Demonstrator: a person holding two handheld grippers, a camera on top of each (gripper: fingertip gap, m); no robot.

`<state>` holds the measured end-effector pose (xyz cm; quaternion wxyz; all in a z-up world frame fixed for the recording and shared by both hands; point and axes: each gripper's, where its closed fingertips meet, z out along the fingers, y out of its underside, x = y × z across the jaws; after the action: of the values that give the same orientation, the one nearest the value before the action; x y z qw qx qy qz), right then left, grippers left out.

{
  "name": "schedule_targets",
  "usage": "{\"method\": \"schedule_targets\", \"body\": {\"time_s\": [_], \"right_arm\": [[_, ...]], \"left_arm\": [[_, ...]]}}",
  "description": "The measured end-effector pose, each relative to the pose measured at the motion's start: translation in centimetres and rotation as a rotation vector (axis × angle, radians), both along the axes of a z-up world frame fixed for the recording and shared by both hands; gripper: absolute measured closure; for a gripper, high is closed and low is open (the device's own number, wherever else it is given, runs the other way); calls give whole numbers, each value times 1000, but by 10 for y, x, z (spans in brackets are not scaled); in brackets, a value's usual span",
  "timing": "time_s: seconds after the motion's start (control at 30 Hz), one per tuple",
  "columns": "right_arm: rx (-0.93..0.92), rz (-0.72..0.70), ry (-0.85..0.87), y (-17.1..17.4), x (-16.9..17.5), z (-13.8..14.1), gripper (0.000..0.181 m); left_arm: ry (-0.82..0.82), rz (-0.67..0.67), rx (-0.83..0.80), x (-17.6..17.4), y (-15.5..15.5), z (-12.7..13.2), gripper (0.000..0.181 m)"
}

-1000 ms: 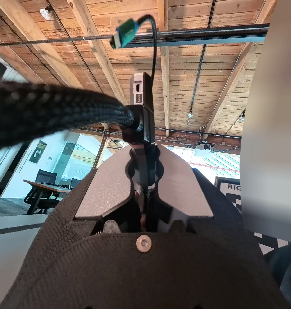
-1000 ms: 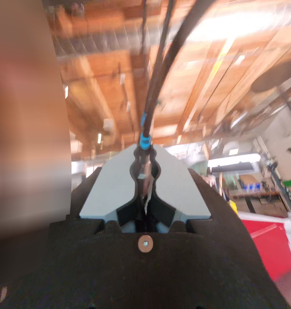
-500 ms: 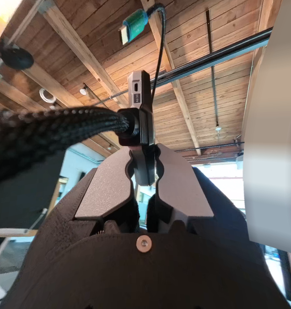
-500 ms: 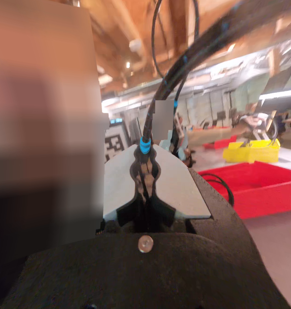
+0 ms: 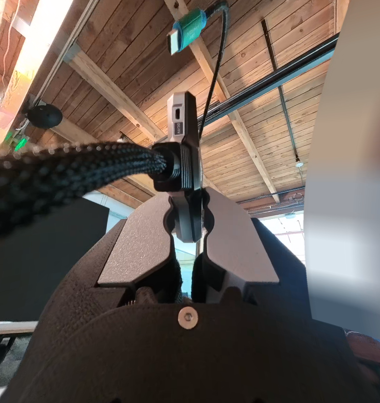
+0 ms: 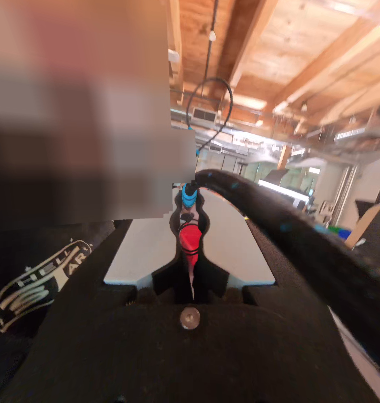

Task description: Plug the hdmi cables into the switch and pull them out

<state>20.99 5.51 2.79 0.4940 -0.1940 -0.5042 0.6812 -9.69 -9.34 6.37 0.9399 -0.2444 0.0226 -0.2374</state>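
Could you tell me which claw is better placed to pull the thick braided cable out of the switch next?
Right, probably. The left claw is shut on the HDMI switch, bracing it. The right claw grips the braided cable at its blue collar, so it can pull.

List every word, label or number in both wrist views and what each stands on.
I won't copy wording; these carry writing.
Switch in the left gripper: small dark label under the port on its grey end.
Green plug: faint print, too small to read.
Black garment, right wrist view: pale lettered emblem, partly hidden.
Braided cable in the right gripper: none visible.
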Motion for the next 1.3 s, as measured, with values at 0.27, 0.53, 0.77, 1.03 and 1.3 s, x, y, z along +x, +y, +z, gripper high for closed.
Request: {"method": "schedule_targets", "body": {"time_s": [0.27,0.53,0.77,1.03,1.3], "right_arm": [[-330,-309,20,106,13,-15,169],[-600,-520,-756,157,-19,-141,169],[-596,-810,-1390,158,17,-239,166],[-495,-934,-1578,146,41,-249,120],[-296,-1523,-883,226,71,-141,130]], "left_arm": [[10,-24,-7,6,1,-1,160],[20,-18,0,5,1,-1,160],[-2,-44,-24,3,8,-4,160],[16,-26,-15,3,3,-2,160],[-10,-59,-49,-1,14,-7,160]]}}
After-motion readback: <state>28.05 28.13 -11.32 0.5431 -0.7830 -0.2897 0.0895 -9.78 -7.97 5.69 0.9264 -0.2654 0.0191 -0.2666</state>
